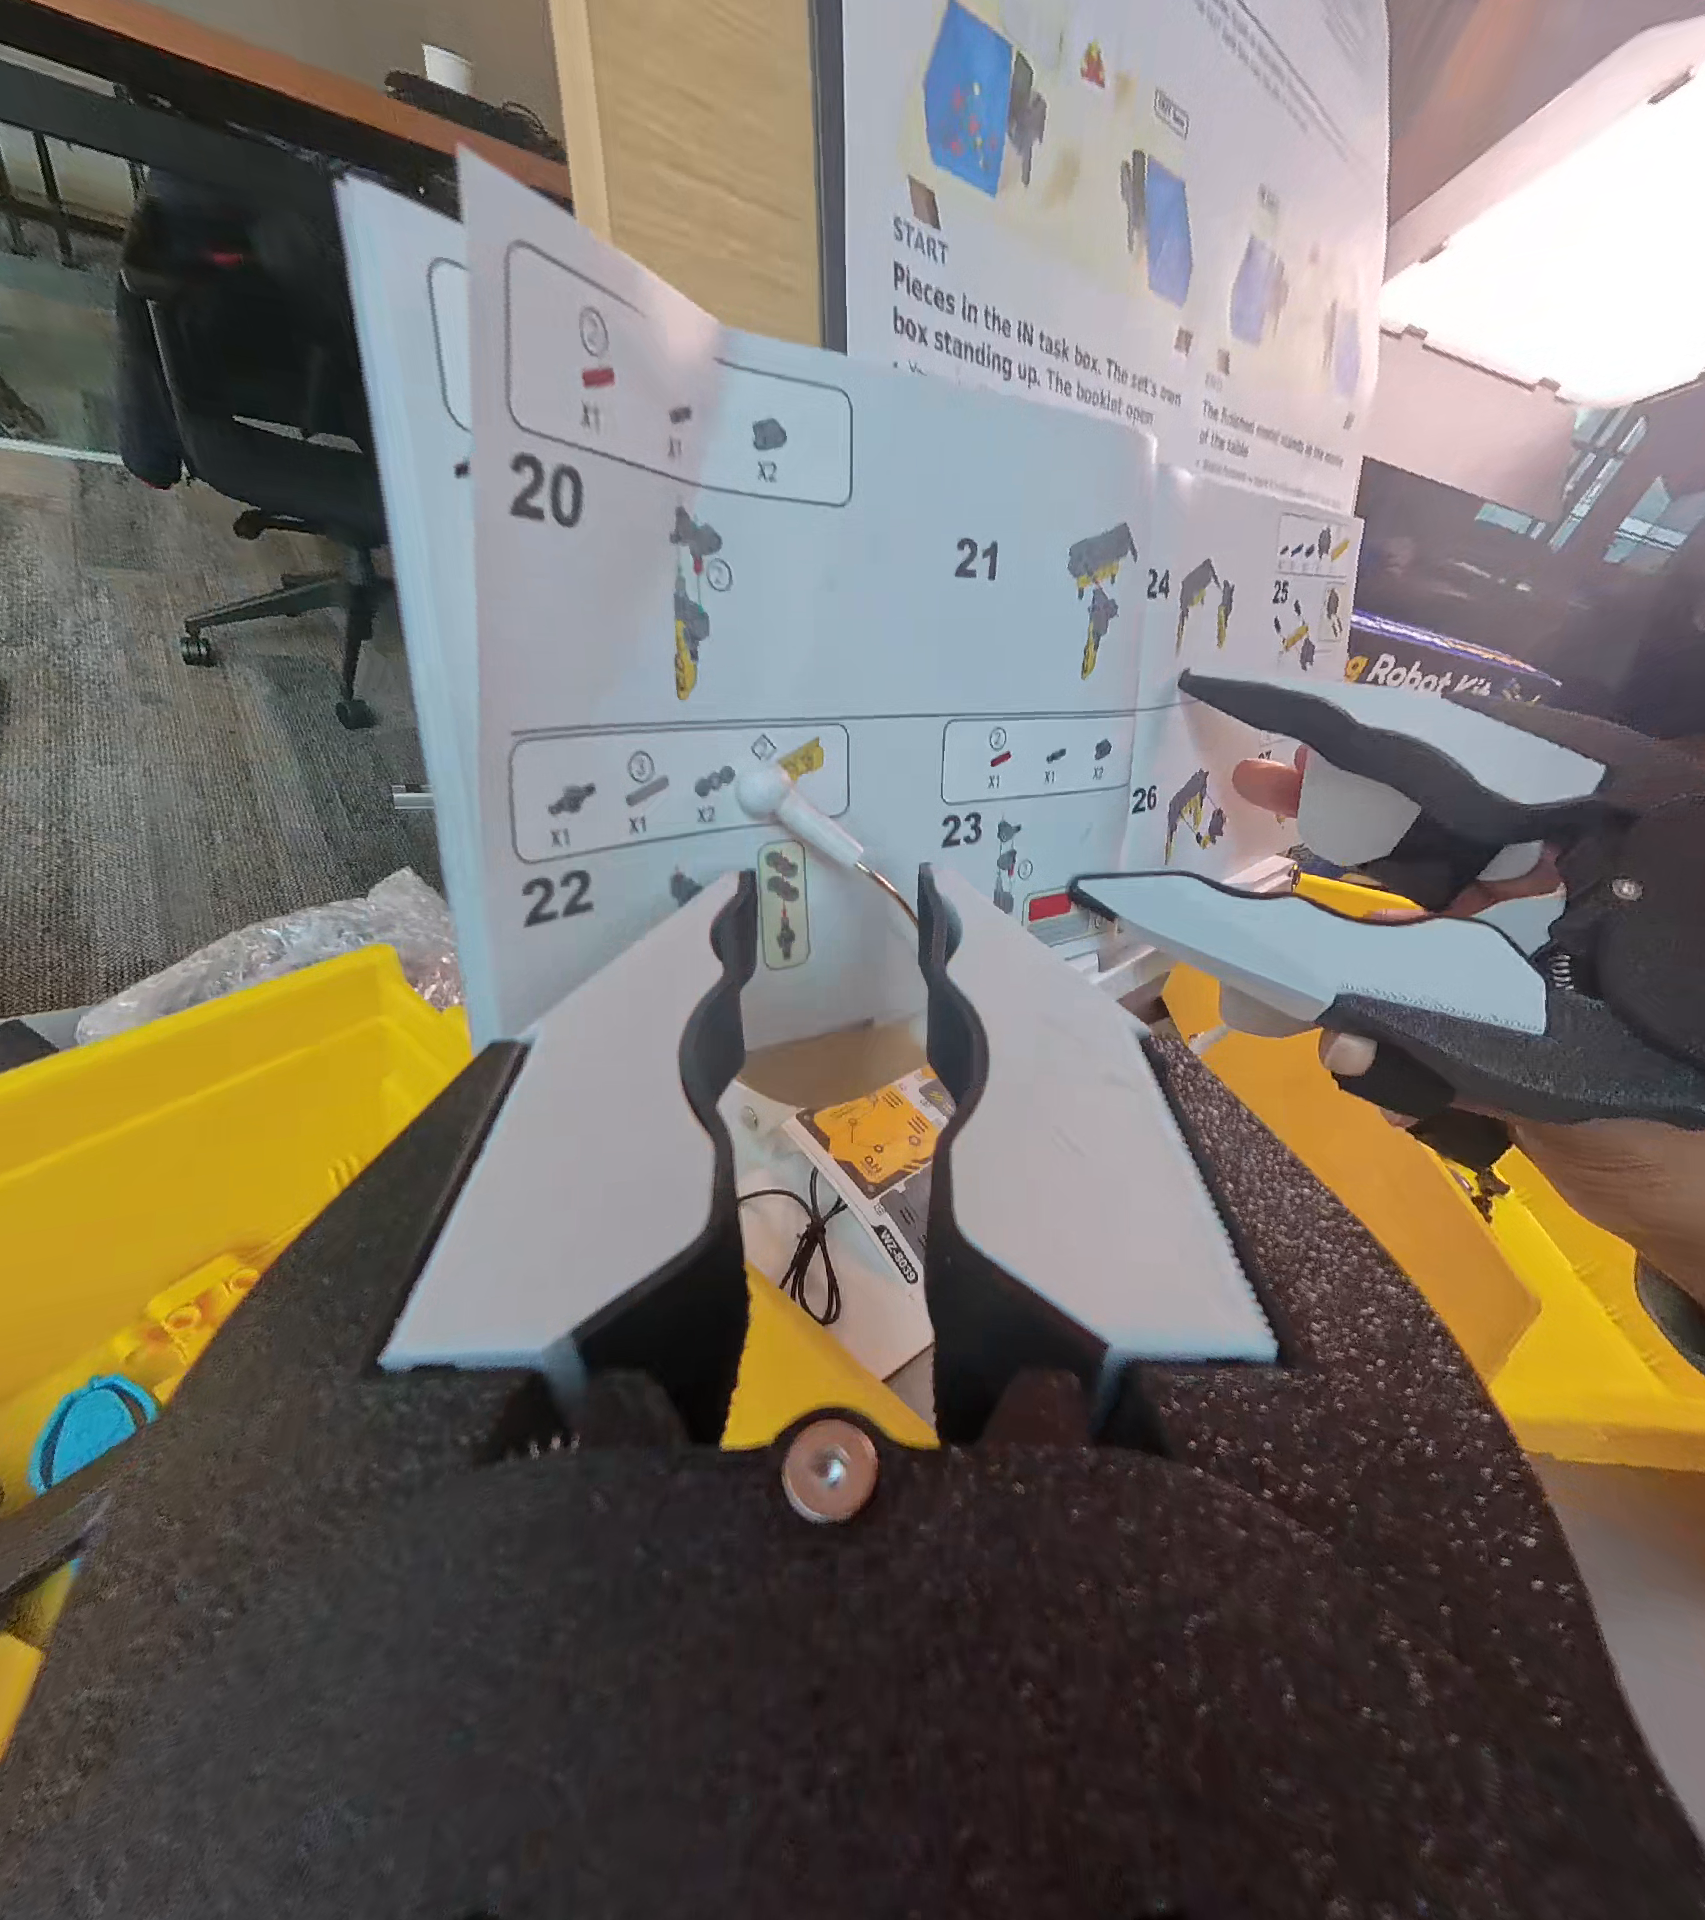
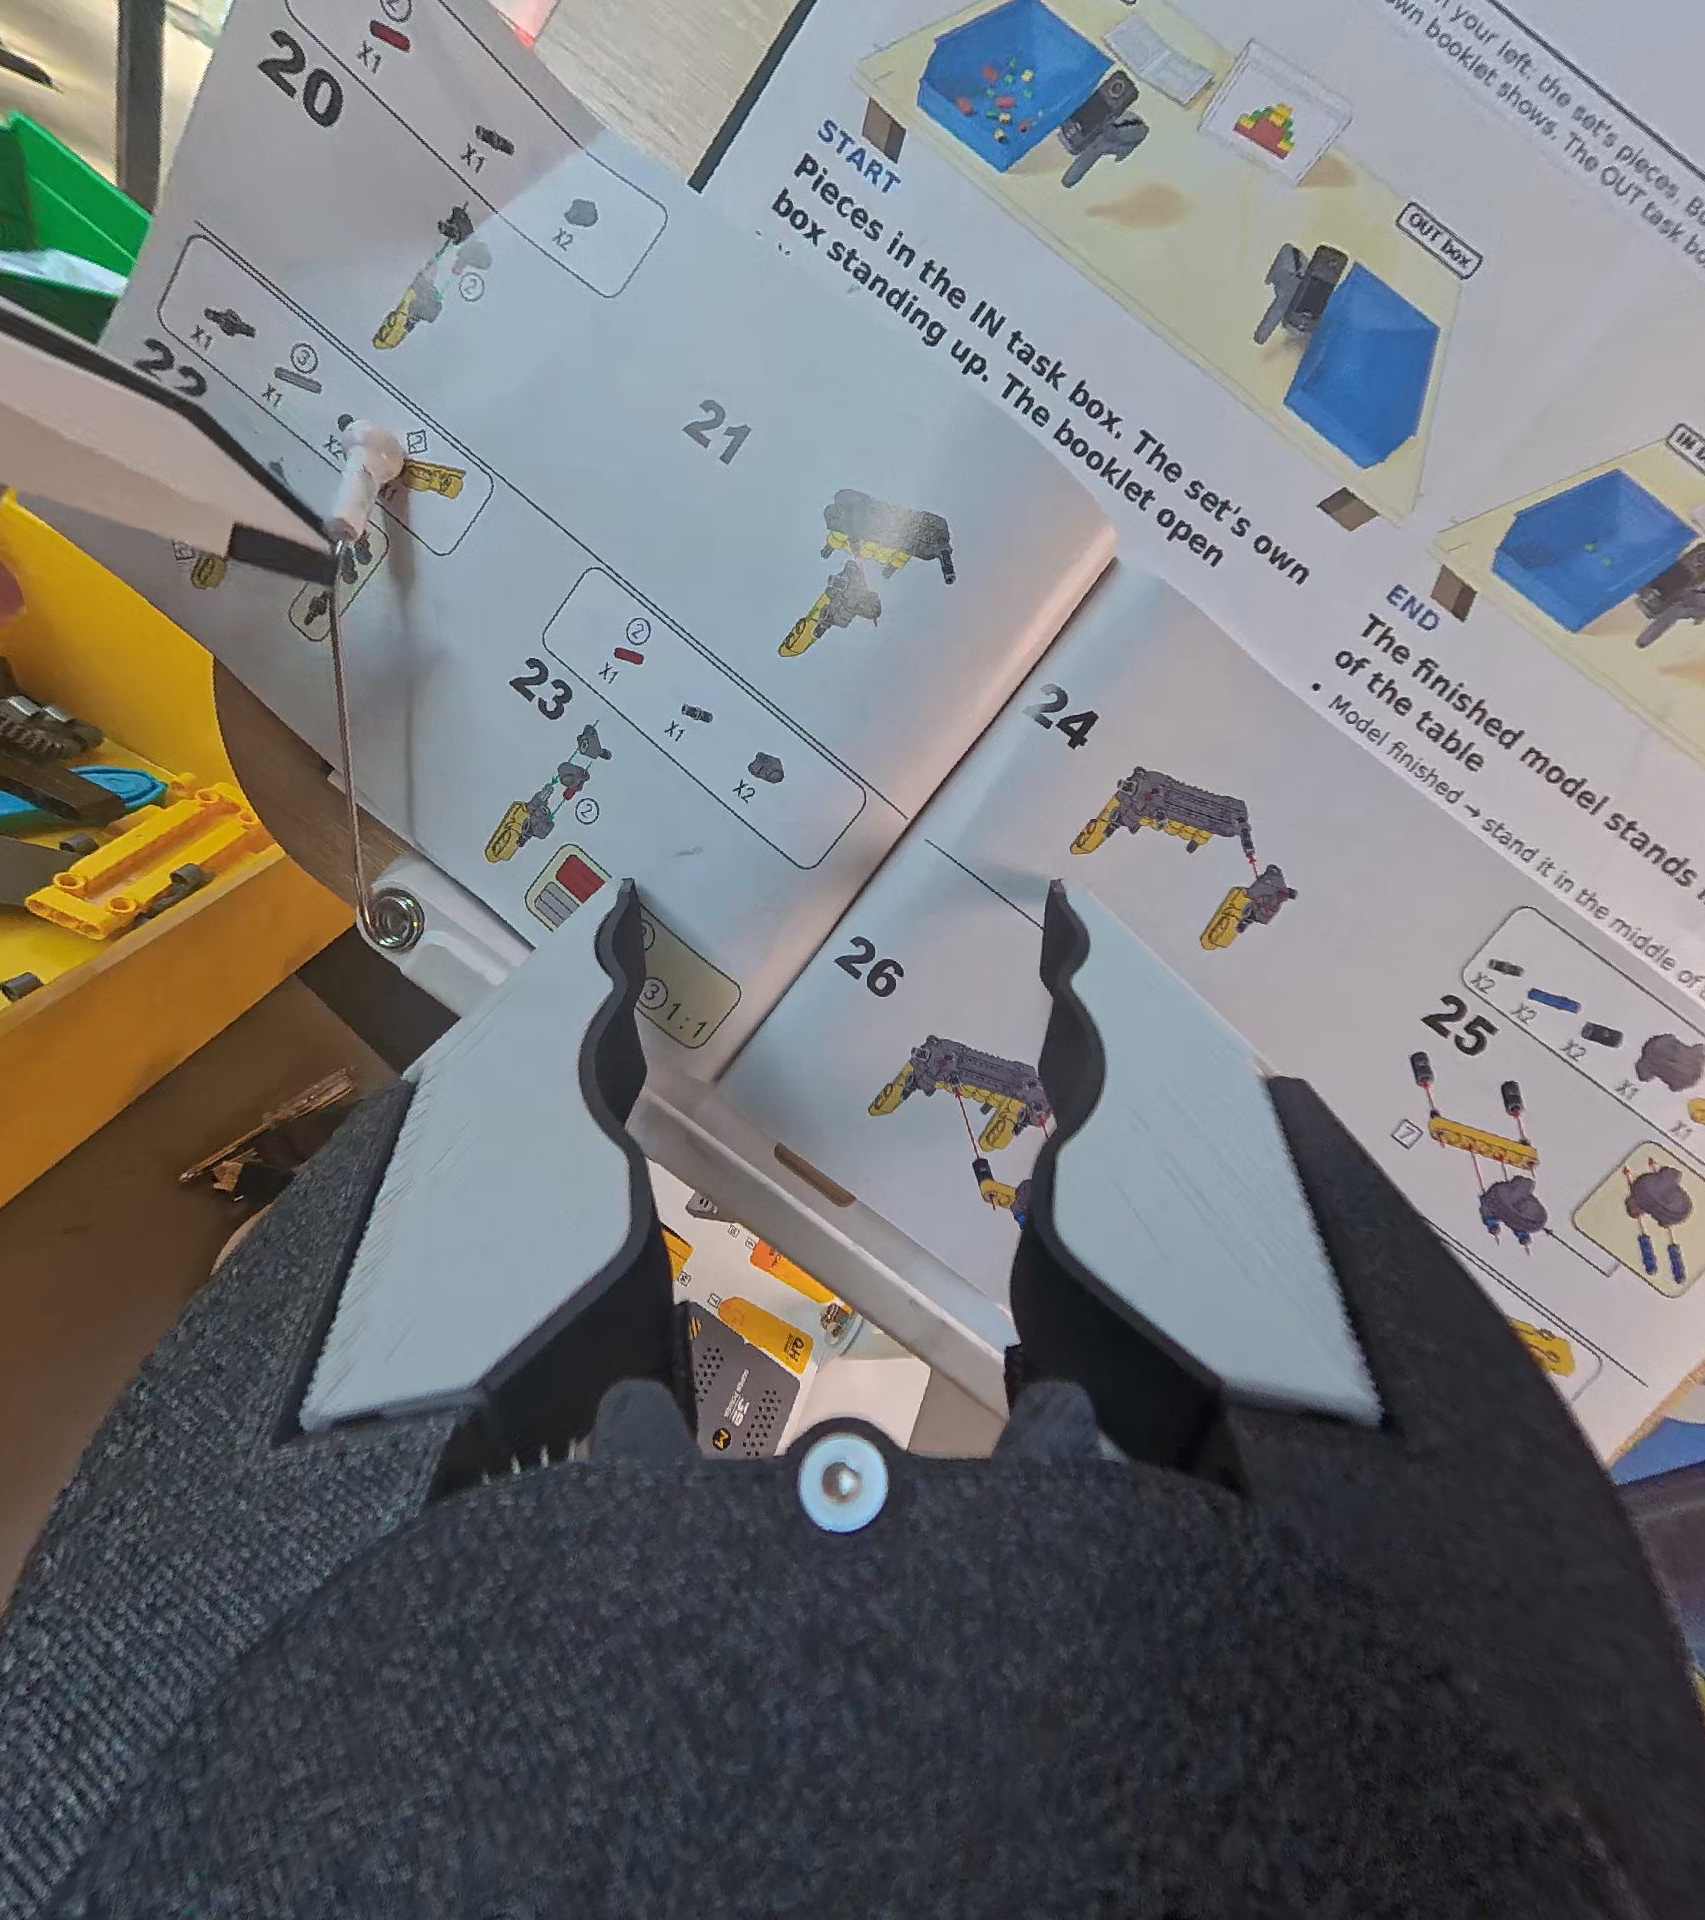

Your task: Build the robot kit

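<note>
My left tongs [image 1: 837, 894] stand parted with nothing between the 2 grey, black-lined fingers, their tips just in front of the white, open instruction booklet [image 1: 806, 582] that stands upright on a white wire-armed page holder [image 1: 796, 816]. My right tongs [image 2: 840, 899] are also spread and empty, pointing at the booklet's lower right page; in the left wrist view they [image 1: 1128, 790] reach in from the right, 1 tip near the page edge, whether touching I cannot tell. The holder's thin wire arm [image 2: 345, 727] crosses the left page and ends in a white knob [image 2: 365, 457]. A yellow plastic bin [image 2: 100, 997] sits to the left, holding yellow, grey and blue building-toy pieces [image 2: 131, 852]. Behind the booklet hangs a large white printed poster with blue box pictures [image 2: 1347, 312]. Below it lies a yellow-and-grey printed card [image 1: 874, 1132] on the brown tabletop [image 2: 100, 1299].
</note>
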Tool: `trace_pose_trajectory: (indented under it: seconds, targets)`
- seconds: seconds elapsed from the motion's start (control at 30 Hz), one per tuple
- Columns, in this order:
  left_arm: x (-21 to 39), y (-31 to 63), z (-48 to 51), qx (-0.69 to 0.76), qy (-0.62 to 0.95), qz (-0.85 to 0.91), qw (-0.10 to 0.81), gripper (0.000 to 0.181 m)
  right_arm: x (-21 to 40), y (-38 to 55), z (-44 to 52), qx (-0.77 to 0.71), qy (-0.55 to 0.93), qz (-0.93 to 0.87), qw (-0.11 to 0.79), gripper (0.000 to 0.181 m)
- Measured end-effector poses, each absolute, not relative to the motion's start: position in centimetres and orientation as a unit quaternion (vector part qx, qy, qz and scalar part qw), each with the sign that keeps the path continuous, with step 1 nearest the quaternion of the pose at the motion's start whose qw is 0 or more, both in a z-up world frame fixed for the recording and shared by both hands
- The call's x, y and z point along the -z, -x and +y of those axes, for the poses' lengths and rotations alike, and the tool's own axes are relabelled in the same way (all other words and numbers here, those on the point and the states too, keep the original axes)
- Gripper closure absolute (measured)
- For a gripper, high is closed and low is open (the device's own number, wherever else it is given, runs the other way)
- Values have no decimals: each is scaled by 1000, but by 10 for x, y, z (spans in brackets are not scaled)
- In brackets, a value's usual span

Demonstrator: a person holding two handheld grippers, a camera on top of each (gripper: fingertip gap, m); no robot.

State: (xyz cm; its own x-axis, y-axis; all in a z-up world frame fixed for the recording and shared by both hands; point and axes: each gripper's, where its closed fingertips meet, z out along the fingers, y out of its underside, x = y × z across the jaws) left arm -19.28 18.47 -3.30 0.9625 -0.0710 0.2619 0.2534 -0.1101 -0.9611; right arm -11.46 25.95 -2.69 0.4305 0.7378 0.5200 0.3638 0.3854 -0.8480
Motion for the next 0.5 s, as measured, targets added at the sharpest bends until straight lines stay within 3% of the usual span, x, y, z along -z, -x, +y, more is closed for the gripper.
trace_pose_trajectory:
  seconds: [0.1,0.17,0.27,0.37,0.43,0.5]
  targets:
    - [40,183,193,102,744,-58,657,153,27,116,261,-143,537,-511,656,104]
    - [35,178,201,74,748,-43,658,174,27,117,260,-150,539,-512,651,102]
    - [23,148,217,64,761,25,645,181,30,117,257,-156,533,-529,642,97]
    - [39,109,235,-18,786,170,594,181,36,118,251,-159,517,-565,624,86]
    - [49,102,243,-77,785,234,569,181,40,115,249,-144,498,-590,620,92]
    - [55,95,241,-33,793,252,553,181,49,113,243,-156,491,-612,600,89]
